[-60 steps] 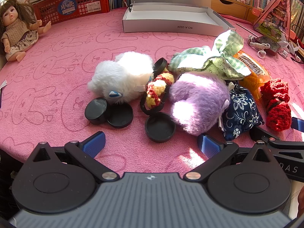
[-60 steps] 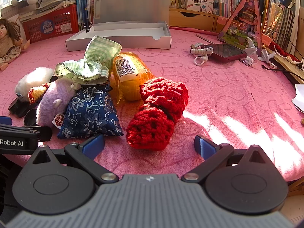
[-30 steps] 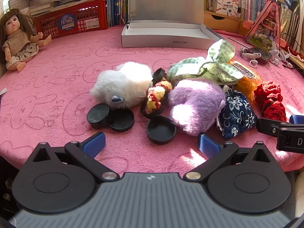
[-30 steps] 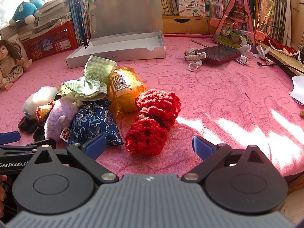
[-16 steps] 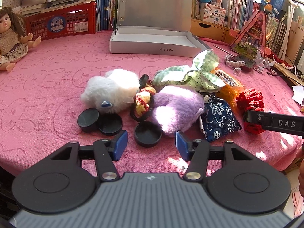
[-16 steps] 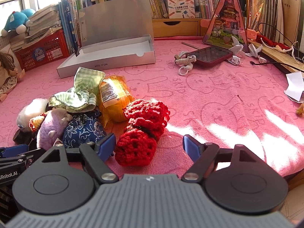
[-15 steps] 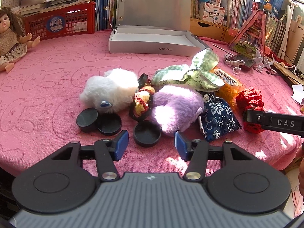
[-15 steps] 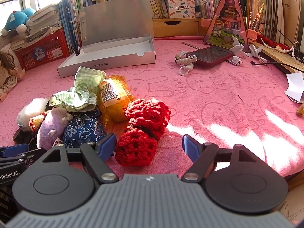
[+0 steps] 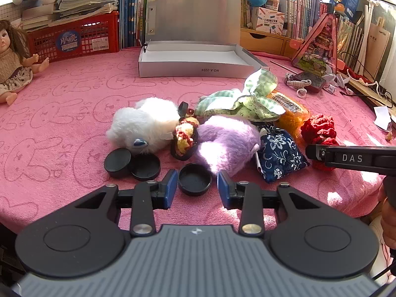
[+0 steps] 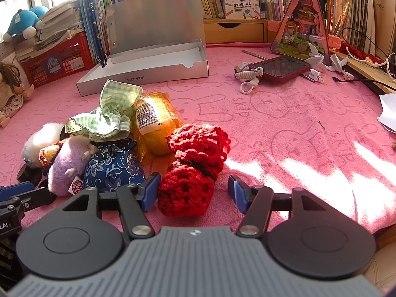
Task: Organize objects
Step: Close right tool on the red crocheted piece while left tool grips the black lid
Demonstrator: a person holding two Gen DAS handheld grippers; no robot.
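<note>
Left gripper (image 9: 197,188) jaws narrowed; right gripper (image 10: 193,193) jaws narrowed too.

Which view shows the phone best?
The right wrist view: the phone lies whole and unobstructed on the pink cloth. In the left wrist view it is small, far off and partly hidden by a white cord.

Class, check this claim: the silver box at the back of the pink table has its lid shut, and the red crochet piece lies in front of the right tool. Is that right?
Not quite. The silver box has its lid standing open, as the right wrist view shows. The rest holds: it sits at the back of the pink table, and the red crochet piece lies in front of the right tool.
</note>
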